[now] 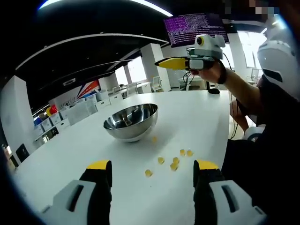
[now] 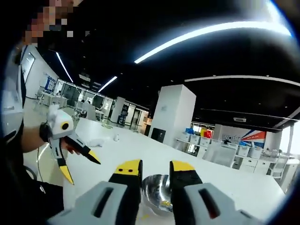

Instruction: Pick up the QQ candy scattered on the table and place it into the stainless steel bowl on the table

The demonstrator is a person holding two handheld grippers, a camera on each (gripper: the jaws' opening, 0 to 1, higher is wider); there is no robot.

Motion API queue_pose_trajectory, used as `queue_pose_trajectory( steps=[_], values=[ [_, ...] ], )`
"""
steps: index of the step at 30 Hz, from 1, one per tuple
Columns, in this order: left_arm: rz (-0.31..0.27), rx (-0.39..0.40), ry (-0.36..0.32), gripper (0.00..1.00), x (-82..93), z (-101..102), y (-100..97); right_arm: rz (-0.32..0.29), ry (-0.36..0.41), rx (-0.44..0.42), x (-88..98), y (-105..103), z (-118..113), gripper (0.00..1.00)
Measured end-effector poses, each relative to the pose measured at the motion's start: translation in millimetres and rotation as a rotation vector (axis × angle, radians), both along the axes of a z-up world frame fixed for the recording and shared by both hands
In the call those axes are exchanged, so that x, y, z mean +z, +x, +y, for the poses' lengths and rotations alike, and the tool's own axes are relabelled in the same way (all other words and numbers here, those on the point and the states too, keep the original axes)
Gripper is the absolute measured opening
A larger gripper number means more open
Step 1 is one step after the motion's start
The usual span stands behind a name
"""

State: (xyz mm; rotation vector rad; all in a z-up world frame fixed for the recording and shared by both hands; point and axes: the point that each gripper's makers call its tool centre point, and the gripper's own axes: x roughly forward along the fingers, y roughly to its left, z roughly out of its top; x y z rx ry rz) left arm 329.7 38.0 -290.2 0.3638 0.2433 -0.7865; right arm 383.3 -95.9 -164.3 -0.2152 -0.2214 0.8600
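White bench (image 1: 197,112) carries everything, office space behind it. Stainless steel bowl (image 1: 131,121) sits upright mid-bench, looks empty in the left gripper view. In the right gripper view the same bowl (image 2: 156,193) shows between that hand-held gripper's jaws, further off.

Left hand-held gripper (image 1: 152,169): jaws wide apart, nothing held, low over the bench with the candies lying ahead between the jaws. It also shows in the right gripper view (image 2: 80,168), held in a person's hand, jaws spread, empty.

Right hand-held gripper (image 2: 155,170): jaws part-open, narrow gap, nothing gripped. In the left gripper view it (image 1: 160,63) is raised well above the bench, beyond the bowl, yellow tips together or nearly so.

QQ candy (image 1: 174,161): small yellow pieces scattered on the bench near the bowl, on the side toward the left hand-held gripper; one piece (image 1: 154,139) just beside the bowl's base. None in a hand-held gripper.
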Motion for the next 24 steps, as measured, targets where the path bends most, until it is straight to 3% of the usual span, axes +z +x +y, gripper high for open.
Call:
queue_pose_trajectory(
  steps=[5,10,16,24],
  values=[
    [-0.002,-0.004,-0.001,0.70,0.3,-2,0.0,0.052,-0.021,0.011,-24.9,-6,3,0.20],
    [0.000,-0.007,-0.003,0.70,-0.8,-3,-0.8,0.198,-0.076,-0.006,-86.7,7,7,0.20],
    [-0.001,-0.004,-0.001,0.70,-0.7,-1,-1.7,0.323,-0.116,-0.009,-141.4,19,14,0.18],
    [0.006,0.000,-0.001,0.70,-3.3,0,-1.2,0.398,-0.151,-0.021,-174.7,42,24,0.18]
  ],
)
